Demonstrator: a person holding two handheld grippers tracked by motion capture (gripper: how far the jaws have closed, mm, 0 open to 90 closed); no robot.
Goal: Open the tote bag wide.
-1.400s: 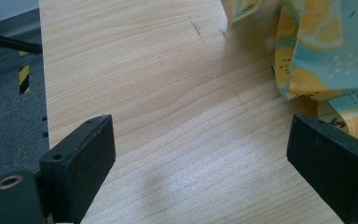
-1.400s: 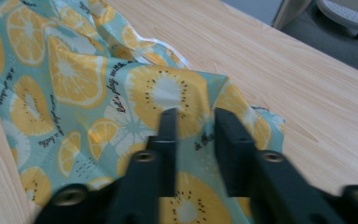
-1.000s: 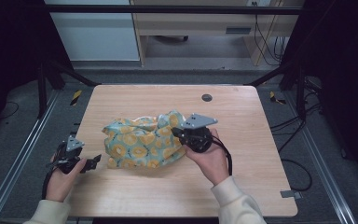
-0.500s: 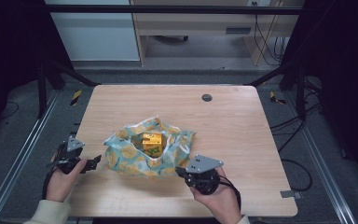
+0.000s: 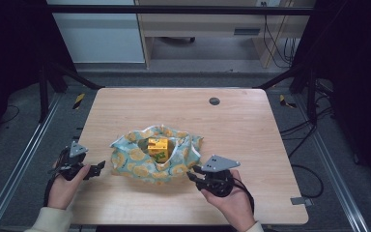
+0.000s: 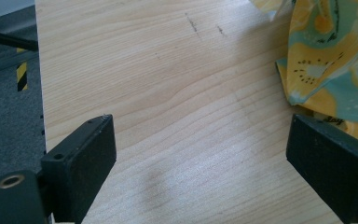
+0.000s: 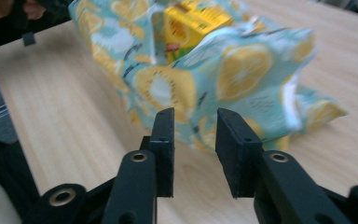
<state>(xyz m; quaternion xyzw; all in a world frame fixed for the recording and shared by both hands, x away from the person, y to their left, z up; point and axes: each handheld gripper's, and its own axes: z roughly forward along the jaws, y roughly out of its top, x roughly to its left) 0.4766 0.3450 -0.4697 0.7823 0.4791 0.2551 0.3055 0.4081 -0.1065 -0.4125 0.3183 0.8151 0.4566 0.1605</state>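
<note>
A teal cloth printed with yellow fruit slices [image 5: 140, 164] lies bunched in the middle of the wooden table [image 5: 251, 125]. It is open at the top around a yellow carton [image 5: 158, 147]. My right gripper [image 5: 193, 173] sits low at the cloth's near right edge. Its jaws have just been opening and stand a little apart [image 7: 193, 126] with nothing between them; the cloth [image 7: 247, 70] and carton [image 7: 191, 23] are just beyond the tips. My left gripper [image 5: 99, 167] rests left of the cloth, open wide [image 6: 200, 158] over bare wood, with the cloth's edge [image 6: 335, 60] by its right jaw.
A small black round grommet [image 5: 214, 101] sits in the table's far right part. The table's left edge [image 6: 39, 93] runs close to my left gripper, with grey floor and a metal frame rail [image 5: 24, 159] beyond it. Cables hang off the right side [image 5: 299, 130].
My right gripper moved from the top of the closed bundle down toward the near edge. The cloth fell open and the yellow carton came into sight. The left hand stayed still.
</note>
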